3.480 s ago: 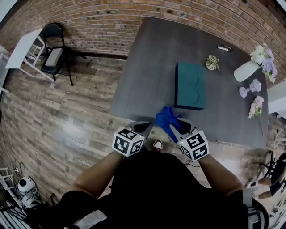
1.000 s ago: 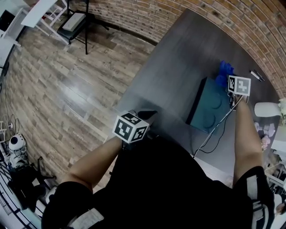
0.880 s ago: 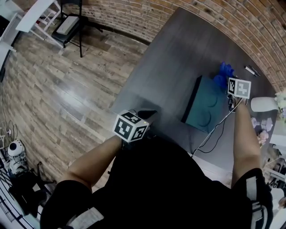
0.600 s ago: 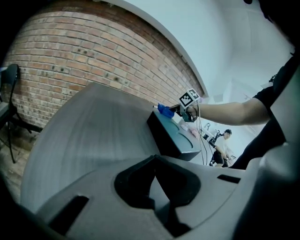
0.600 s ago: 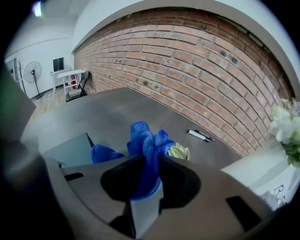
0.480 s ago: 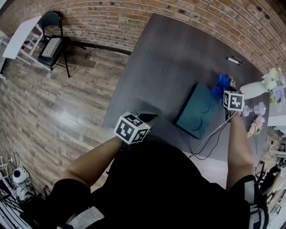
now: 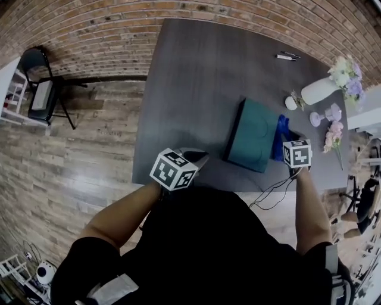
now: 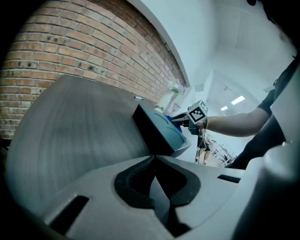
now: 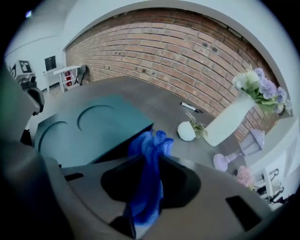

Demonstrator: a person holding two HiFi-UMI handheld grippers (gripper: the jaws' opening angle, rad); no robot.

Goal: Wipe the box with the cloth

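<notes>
The teal box (image 7: 253,142) (two round dents in its lid) lies flat, blue cloth (image 7: 280,137) bunched at its side.

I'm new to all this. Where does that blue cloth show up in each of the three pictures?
Head view: the blue cloth lies against the right side of the teal box, right of centre.
Left gripper view: a small blue scrap beyond the box's top, near centre.
Right gripper view: bottom centre, pinched in the right gripper.
Shared landmark: the teal box, seen in all three.

Wall (image 7: 107,18): red brick, far side.
Floor (image 7: 71,161): wood planks, left.
Table (image 7: 196,77): dark grey, centre.
Chair (image 7: 41,95): black, far left.
</notes>
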